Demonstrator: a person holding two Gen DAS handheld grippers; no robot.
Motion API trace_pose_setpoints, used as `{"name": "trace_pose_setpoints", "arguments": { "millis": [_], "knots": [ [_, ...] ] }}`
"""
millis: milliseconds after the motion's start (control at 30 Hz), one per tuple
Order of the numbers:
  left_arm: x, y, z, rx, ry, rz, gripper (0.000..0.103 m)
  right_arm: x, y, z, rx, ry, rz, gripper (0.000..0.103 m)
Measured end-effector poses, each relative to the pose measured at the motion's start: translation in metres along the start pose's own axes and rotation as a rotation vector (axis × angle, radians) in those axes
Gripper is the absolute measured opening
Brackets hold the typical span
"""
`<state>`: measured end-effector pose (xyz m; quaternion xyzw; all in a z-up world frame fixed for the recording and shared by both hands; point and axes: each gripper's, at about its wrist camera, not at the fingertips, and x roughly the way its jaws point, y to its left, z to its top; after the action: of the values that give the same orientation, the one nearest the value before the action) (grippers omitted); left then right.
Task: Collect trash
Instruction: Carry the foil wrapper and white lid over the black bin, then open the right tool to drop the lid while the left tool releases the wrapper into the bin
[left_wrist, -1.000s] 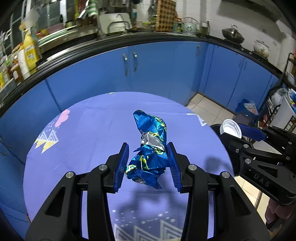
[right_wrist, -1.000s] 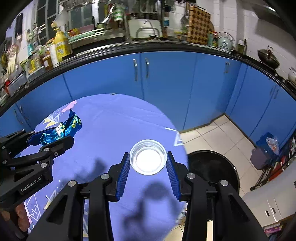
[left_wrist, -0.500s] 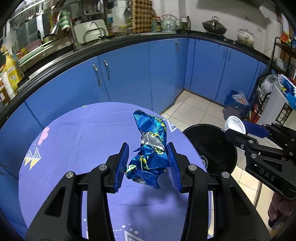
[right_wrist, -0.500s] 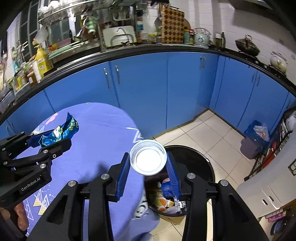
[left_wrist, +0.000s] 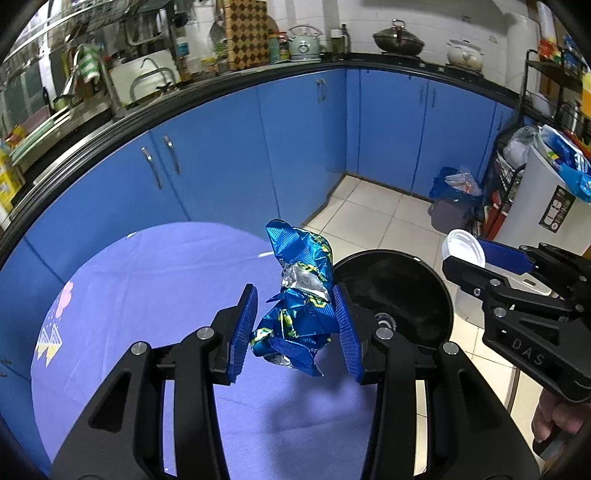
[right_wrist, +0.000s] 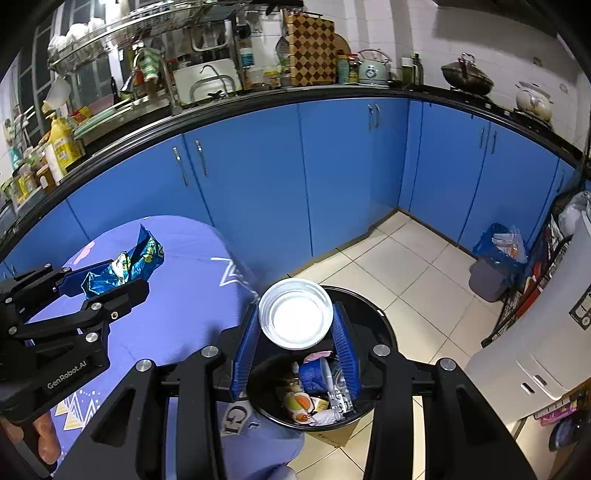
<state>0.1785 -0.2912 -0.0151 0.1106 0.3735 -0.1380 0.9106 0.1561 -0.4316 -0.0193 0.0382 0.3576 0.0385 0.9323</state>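
My left gripper (left_wrist: 297, 328) is shut on a crumpled blue foil snack bag (left_wrist: 301, 295) and holds it in the air over the right edge of the purple table (left_wrist: 147, 295). The bag also shows in the right wrist view (right_wrist: 123, 266). My right gripper (right_wrist: 295, 343) is shut on a clear round plastic cup (right_wrist: 295, 314), held directly above the open black trash bin (right_wrist: 380, 321), which holds several pieces of trash. The cup (left_wrist: 463, 247) and bin (left_wrist: 399, 291) also show in the left wrist view.
Blue kitchen cabinets (right_wrist: 258, 184) curve behind the table under a cluttered counter. A tiled floor (right_wrist: 417, 266) lies right of the bin. A small grey bin with a blue bag (right_wrist: 496, 254) and a white appliance (right_wrist: 546, 339) stand at the right.
Both grippers have swung right from over the table toward the bin. The cup now hangs above the bin opening; the bag is at the table's edge beside it.
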Motion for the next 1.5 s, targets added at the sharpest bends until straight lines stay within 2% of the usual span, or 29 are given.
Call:
{"name": "trace_pose_setpoints", "arguments": {
  "millis": [267,767,1500],
  "knots": [
    [0.010,-0.018,0.015,0.026,-0.003,-0.019,0.044,0.002,-0.024,0.003,0.045,-0.005,-0.006,0.039],
    [0.022,-0.034,0.037,0.041,-0.022,-0.033,0.044,0.011,-0.042,0.015,0.069,-0.015,-0.014,0.039],
    [0.029,-0.033,0.051,0.038,-0.031,-0.028,0.044,0.021,-0.037,0.030,0.073,-0.016,0.001,0.039]
  ]
}}
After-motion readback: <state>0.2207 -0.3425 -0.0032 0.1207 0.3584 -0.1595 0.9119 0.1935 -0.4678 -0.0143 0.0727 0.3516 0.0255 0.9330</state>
